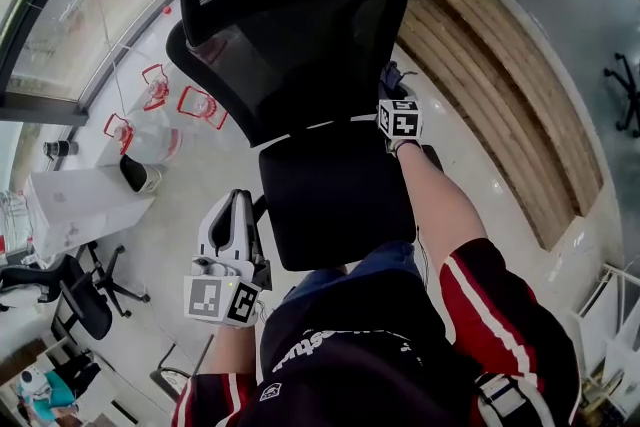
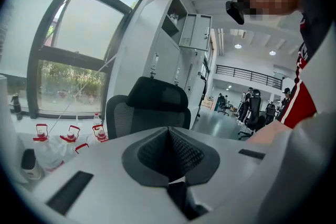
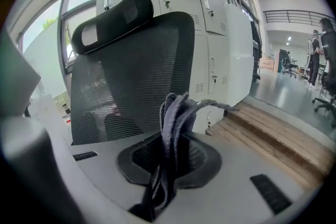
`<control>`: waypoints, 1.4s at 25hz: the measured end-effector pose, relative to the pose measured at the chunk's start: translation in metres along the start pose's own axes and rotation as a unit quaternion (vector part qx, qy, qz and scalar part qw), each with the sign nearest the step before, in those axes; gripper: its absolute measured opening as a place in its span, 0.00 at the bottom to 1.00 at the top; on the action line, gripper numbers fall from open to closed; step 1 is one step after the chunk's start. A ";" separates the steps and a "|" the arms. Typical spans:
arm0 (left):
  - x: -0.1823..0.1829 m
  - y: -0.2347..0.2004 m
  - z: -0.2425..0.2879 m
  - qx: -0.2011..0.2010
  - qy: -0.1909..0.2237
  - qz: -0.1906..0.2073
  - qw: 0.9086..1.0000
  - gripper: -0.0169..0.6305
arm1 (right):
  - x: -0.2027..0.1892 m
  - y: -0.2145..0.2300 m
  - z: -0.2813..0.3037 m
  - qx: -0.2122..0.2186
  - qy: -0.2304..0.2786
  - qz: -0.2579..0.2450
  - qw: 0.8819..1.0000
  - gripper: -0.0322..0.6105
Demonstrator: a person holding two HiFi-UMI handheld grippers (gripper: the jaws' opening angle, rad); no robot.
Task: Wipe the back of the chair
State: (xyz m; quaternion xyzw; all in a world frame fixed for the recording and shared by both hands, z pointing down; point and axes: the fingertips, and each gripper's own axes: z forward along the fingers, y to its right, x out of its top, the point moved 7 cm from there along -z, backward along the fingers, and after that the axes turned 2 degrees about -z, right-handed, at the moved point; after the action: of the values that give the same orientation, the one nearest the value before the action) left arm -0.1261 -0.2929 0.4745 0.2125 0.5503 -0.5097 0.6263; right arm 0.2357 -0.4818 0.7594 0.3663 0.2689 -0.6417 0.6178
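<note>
The black office chair (image 1: 290, 45) with mesh back and headrest stands right in front of me, its seat (image 1: 335, 200) toward me. My right gripper (image 1: 398, 107) is at the right edge of the backrest, shut on a grey cloth (image 1: 392, 75). In the right gripper view the cloth (image 3: 176, 113) sticks up from the right gripper (image 3: 169, 139), with the mesh back (image 3: 131, 76) just behind it. My left gripper (image 1: 232, 215) hangs low at the seat's left side, shut and holding nothing. In the left gripper view the left gripper (image 2: 169, 134) points at the chair (image 2: 152, 107) from a distance.
Clear jugs with red handles (image 1: 160, 110) stand on the floor left of the chair by the window. Wooden steps (image 1: 500, 85) run along the right. White cabinets (image 3: 220, 34) are behind the chair. Another office chair (image 1: 80, 300) and a white box (image 1: 85, 200) sit at the lower left.
</note>
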 end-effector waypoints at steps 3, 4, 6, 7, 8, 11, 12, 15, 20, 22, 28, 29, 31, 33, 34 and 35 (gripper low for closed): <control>0.001 -0.009 -0.003 0.009 0.004 -0.005 1.000 0.06 | 0.001 -0.016 0.007 0.000 -0.002 -0.010 1.000 0.14; 0.001 -0.012 -0.005 0.012 0.005 -0.006 1.000 0.06 | 0.001 -0.021 0.009 0.002 -0.002 -0.015 1.000 0.14; 0.001 -0.017 -0.009 0.017 0.009 -0.009 1.000 0.06 | 0.000 -0.034 0.012 0.008 -0.002 -0.021 1.000 0.14; 0.001 -0.020 -0.011 0.020 0.011 -0.010 1.000 0.06 | 0.001 -0.041 0.014 0.013 -0.001 -0.023 1.000 0.14; 0.001 -0.023 -0.014 0.022 0.012 -0.012 1.000 0.06 | 0.001 -0.049 0.016 0.017 -0.002 -0.026 1.000 0.14; 0.005 -0.034 -0.023 0.031 0.016 -0.016 0.999 0.06 | 0.005 -0.079 0.022 0.036 -0.005 -0.040 0.999 0.14; 0.006 -0.039 -0.027 0.034 0.017 -0.018 0.999 0.06 | 0.006 -0.089 0.023 0.043 -0.005 -0.047 0.998 0.14; 0.006 -0.053 -0.039 0.046 0.021 -0.023 0.998 0.06 | 0.007 -0.118 0.030 0.055 -0.005 -0.050 0.997 0.14; 0.001 -0.076 -0.060 0.067 0.026 -0.033 0.997 0.06 | 0.005 -0.164 0.041 0.076 -0.007 -0.064 0.995 0.14; -0.001 -0.084 -0.067 0.075 0.028 -0.036 0.996 0.06 | 0.005 -0.187 0.044 0.092 -0.006 -0.075 0.993 0.14; -0.005 -0.110 -0.094 0.101 0.030 -0.046 0.993 0.06 | 0.002 -0.257 0.057 0.136 -0.012 -0.096 0.986 0.14; -0.007 -0.116 -0.100 0.107 0.030 -0.048 0.993 0.06 | 0.000 -0.270 0.058 0.144 -0.013 -0.100 0.984 0.14; -0.009 -0.126 -0.112 0.118 0.032 -0.053 0.991 0.06 | -0.004 -0.300 0.059 0.171 -0.015 -0.119 0.978 0.14; -0.010 -0.135 -0.123 0.125 0.033 -0.057 0.990 0.06 | -0.007 -0.330 0.058 0.199 -0.018 -0.138 0.970 0.14; -0.011 -0.139 -0.128 0.127 0.034 -0.058 0.990 0.06 | -0.008 -0.344 0.058 0.209 -0.019 -0.144 0.967 0.14; -0.011 -0.143 -0.132 0.129 0.034 -0.059 0.989 0.06 | -0.008 -0.357 0.059 0.218 -0.019 -0.146 0.965 0.14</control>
State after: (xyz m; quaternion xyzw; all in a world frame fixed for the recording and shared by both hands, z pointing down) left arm -0.3117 -0.2354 0.4868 0.2759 0.5123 -0.6054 0.5431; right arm -0.1257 -0.4911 0.7623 0.4369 0.1614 -0.7750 0.4272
